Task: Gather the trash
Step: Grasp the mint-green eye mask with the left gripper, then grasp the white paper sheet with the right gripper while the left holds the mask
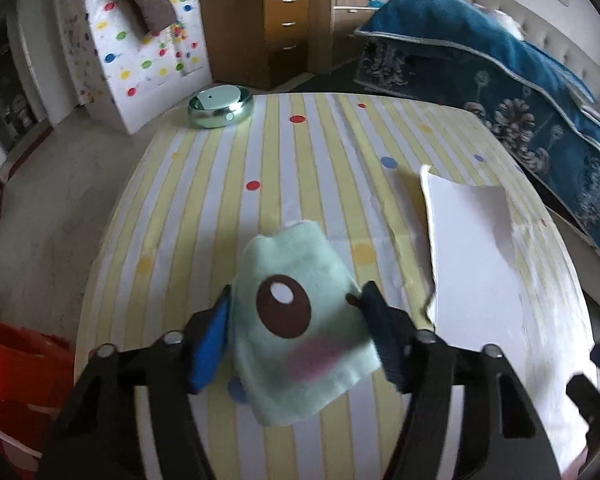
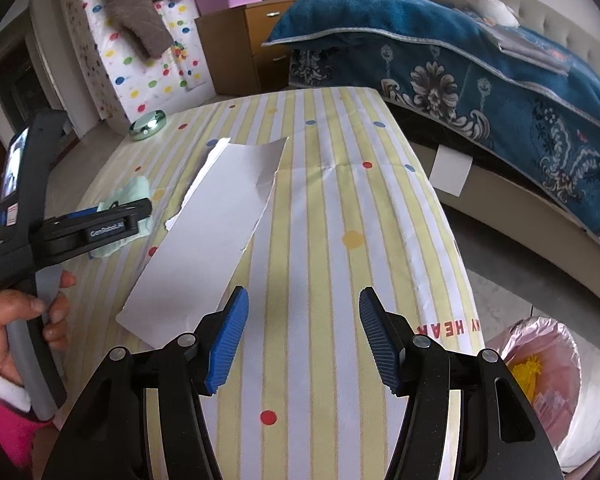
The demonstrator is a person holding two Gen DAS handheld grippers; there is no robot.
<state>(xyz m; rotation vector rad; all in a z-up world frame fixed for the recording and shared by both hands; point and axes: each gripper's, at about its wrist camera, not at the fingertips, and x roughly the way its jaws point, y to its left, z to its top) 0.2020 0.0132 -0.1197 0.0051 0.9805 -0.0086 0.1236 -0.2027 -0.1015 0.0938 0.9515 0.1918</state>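
Right wrist view: striped dotted-cloth table [image 2: 340, 208], torn white paper sheet [image 2: 216, 216] mid-left, right gripper [image 2: 300, 336] wide, empty; left gripper [image 1: 296, 332] w/ pads flanking mint cartoon-eye wrapper [image 1: 300, 320] nr left edge, grip unclear, may slip.

Two pieces of lettering can be read, both in the right wrist view. On the black side of the left gripper [image 2: 118, 222], at about nine o'clock, small white letters spell what looks like "GenRobot.AI" — the print is tiny, so the last characters are uncertain. On the striped tablecloth [image 2: 320, 208], near its edge at about four o'clock, red capitals stand upside down and cut off — "Y HEAR" is all that shows. The left wrist view shows no readable text on anything.
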